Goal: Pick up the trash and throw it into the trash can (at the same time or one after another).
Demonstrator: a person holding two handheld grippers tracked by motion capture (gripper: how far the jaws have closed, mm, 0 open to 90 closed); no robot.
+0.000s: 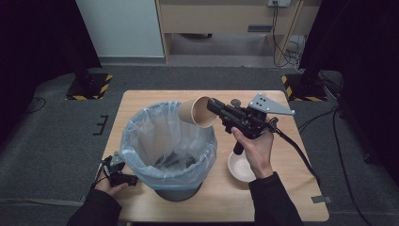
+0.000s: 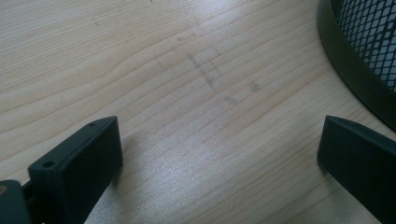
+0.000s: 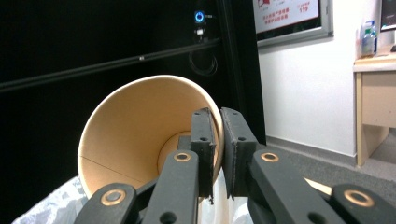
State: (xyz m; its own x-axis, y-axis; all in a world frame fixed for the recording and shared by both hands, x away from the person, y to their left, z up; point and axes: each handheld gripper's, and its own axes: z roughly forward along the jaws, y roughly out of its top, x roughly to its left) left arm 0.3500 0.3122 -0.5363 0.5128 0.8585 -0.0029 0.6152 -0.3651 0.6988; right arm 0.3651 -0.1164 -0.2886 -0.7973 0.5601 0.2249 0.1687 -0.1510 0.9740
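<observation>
- The right gripper point(image 1: 212, 107) pinches the paper cup point(image 1: 196, 112) by its rim, jaws clamped, over the bin point(image 1: 168, 146) at its 1 o'clock edge.
- It should release only once the cup is well inside the liner.
- The left gripper point(image 1: 114, 170), jaws spread and empty, rests on the table point(image 1: 287, 188) at the bin's 8 o'clock.

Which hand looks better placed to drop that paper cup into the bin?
The right. Its gripper already pinches the paper cup by its rim, over the lined bin. The left gripper sits low beside the bin, open over the table.
</observation>
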